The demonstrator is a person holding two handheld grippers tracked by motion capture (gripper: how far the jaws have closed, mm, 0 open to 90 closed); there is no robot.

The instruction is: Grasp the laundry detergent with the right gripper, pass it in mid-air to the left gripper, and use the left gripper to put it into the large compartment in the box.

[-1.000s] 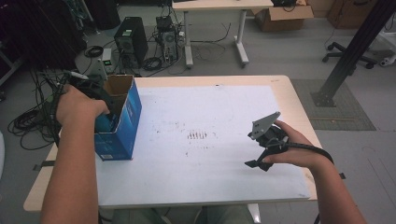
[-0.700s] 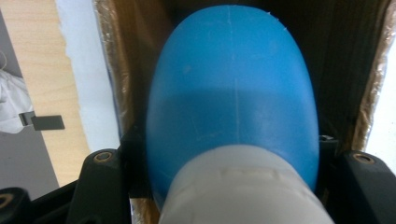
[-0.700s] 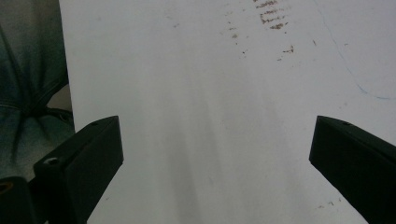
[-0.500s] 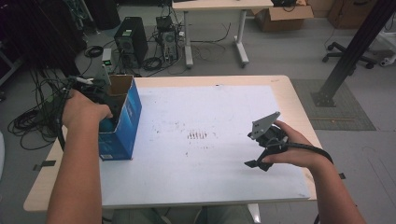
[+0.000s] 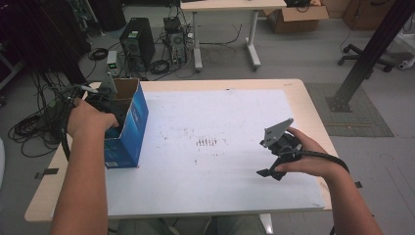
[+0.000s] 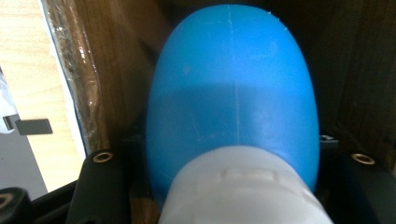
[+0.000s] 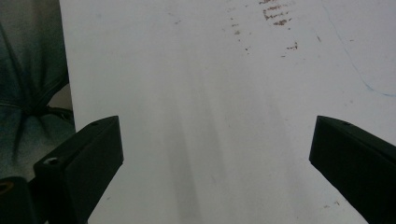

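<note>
An open blue cardboard box stands on the table's left side. My left gripper reaches down into it under the person's hand. In the left gripper view a blue egg-shaped object with a white ribbed cap sits between the two black jaws, which press against its sides; the box's brown inner walls surround it. My right gripper hovers low over the white board at the right. Its jaws stand wide apart with nothing between them, as the right gripper view confirms.
Dark smudges mark the board's middle. The wooden table edge borders the board. On the floor beyond are computer towers, tangled cables, a second desk and a black post.
The left hand and gripper have sunk slightly lower into the blue box. The right gripper has stayed in place.
</note>
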